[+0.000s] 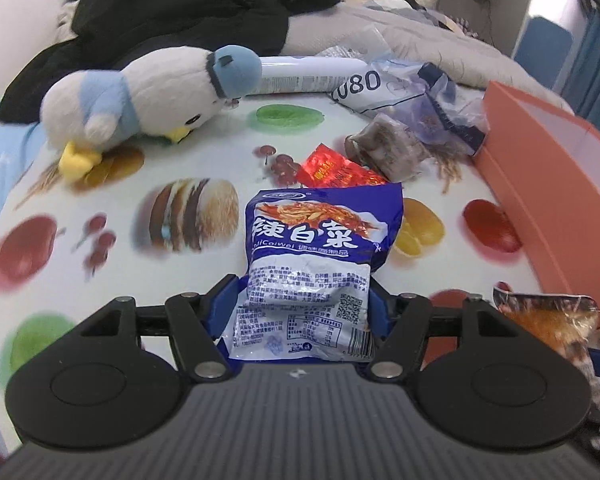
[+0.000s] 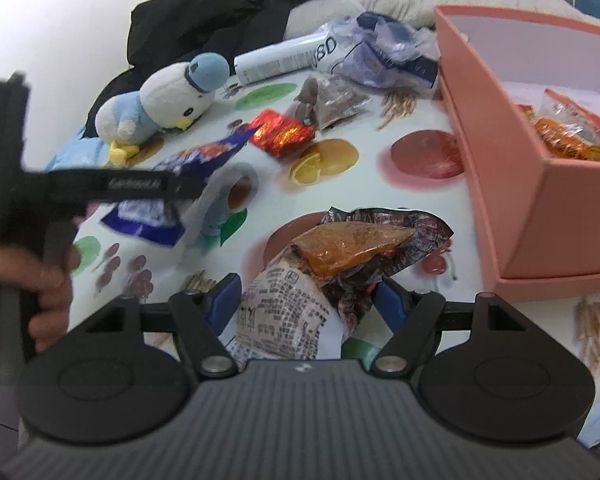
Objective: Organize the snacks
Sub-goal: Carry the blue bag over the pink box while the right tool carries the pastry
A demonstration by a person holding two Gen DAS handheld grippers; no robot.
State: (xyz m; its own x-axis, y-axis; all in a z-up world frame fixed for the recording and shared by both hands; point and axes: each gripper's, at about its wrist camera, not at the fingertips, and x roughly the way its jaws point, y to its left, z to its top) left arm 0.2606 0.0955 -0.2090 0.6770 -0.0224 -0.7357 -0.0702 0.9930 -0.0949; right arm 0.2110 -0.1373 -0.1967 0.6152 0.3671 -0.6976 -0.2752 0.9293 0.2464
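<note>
Left gripper (image 1: 302,304) fingers clamp the lower end of the blue snack packet (image 1: 320,240), jaws fairly wide around its bulk; right gripper (image 2: 300,300) likewise pinches the brown-orange snack packet (image 2: 340,264), which sticks out ahead of its fingers. Both look light, soft, crinkly and slippery, so I'd grip mid-body, not the seam. The pink box (image 2: 540,184) sits ahead-right of the right fingers, with snacks already inside.
</note>
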